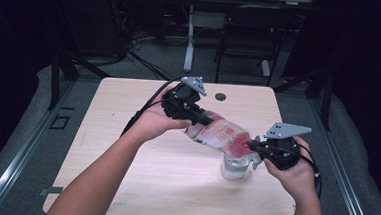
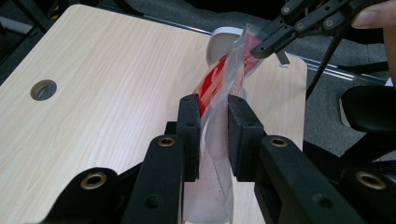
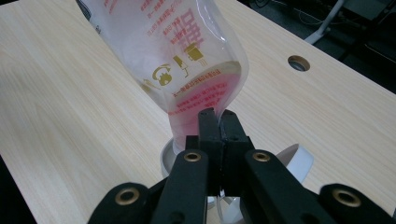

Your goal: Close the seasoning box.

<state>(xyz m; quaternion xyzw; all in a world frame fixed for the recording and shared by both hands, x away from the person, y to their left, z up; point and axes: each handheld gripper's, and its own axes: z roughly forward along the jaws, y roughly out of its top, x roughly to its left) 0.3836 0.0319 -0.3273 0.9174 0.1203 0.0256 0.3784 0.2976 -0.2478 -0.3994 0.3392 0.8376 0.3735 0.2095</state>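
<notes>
My left gripper (image 2: 212,135) has its fingers clamped on the upper end of the clear pouch (image 1: 219,133). My right gripper (image 3: 218,122) pinches the pouch's lower corner tight, just above the white cup (image 1: 235,168) on the worktop (image 1: 124,173). Red and gold print between both grips is too small to read.
</notes>
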